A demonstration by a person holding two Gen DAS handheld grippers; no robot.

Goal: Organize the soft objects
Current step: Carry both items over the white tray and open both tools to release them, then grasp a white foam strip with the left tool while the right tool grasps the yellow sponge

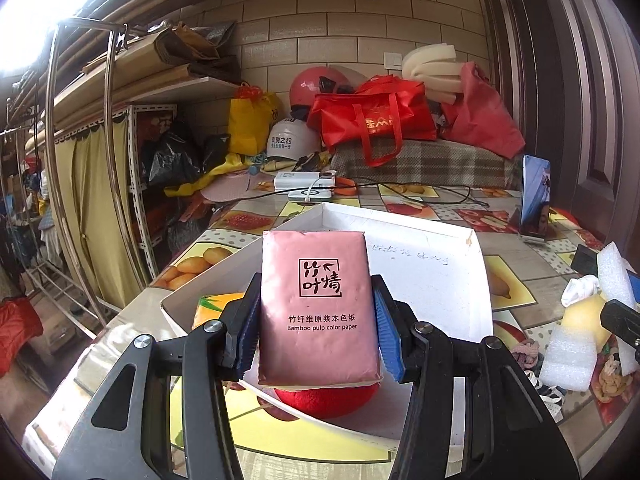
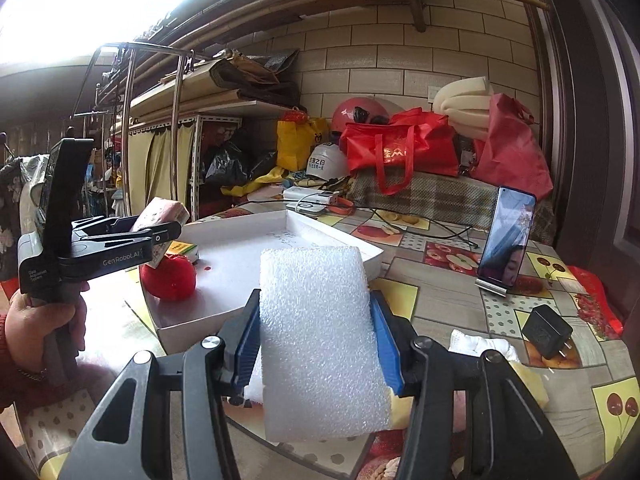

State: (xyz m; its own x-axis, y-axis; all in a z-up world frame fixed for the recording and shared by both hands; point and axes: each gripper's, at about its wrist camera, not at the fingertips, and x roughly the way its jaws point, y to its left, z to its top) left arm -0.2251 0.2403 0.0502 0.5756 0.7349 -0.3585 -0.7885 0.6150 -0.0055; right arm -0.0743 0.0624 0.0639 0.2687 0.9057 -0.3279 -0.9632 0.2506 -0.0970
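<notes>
The left tool (image 1: 316, 320) is clamped on a pink rectangular pack of bamboo pulp tissue paper (image 1: 318, 304), held above the near end of the shallow white cardboard box (image 1: 420, 280) on the fruit-patterned table (image 1: 516, 248). A red plush ball (image 2: 170, 278) and a yellow pack (image 1: 212, 308) lie inside the box. The right tool (image 2: 316, 340) grips a white foam block (image 2: 320, 340) over the table, beside the box.

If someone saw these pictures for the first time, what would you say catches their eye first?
The pink tissue pack clamped in the left gripper above the white box fills the left view. The white foam block gripped by the right gripper dominates the right view. Inside the box, a red plush ball stands out.
</notes>
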